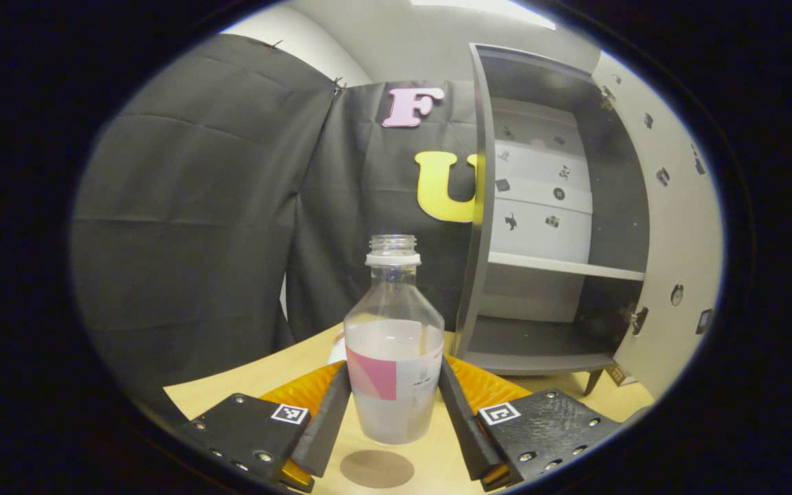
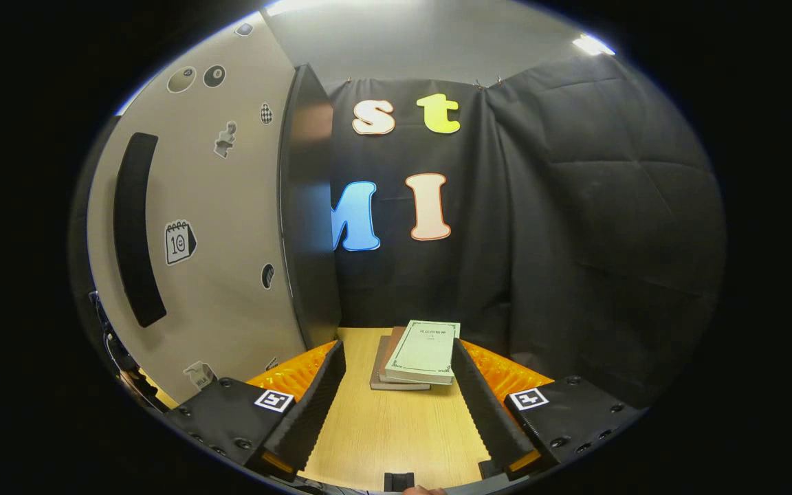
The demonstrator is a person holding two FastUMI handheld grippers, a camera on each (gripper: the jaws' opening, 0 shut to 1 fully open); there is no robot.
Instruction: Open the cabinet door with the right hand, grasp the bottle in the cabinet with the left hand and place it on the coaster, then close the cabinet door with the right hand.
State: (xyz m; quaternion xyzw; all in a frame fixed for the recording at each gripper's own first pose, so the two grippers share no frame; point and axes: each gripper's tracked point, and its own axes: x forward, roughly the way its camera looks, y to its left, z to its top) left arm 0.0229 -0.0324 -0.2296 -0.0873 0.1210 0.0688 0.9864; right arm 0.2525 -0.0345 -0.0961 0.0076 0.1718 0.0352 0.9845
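Observation:
A clear, capless plastic bottle (image 1: 394,357) with a pink and white label stands upright between my left gripper's fingers (image 1: 327,419). Both fingers press on its sides, so my left gripper (image 1: 394,412) is shut on it. A round brown coaster (image 1: 377,468) lies on the wooden table just below and in front of the bottle's base. I cannot tell whether the two touch. To the right, the grey cabinet (image 1: 547,357) stands with its door (image 1: 678,227) swung open and its shelves bare. My right gripper (image 2: 396,405) is open over the table, beside the door's outer face (image 2: 224,240).
A long black handle (image 2: 136,227) runs down the door's face, which carries several stickers. A small stack of books (image 2: 416,354) lies on the table (image 2: 389,426) ahead of the right gripper. Black cloth walls close off the booth.

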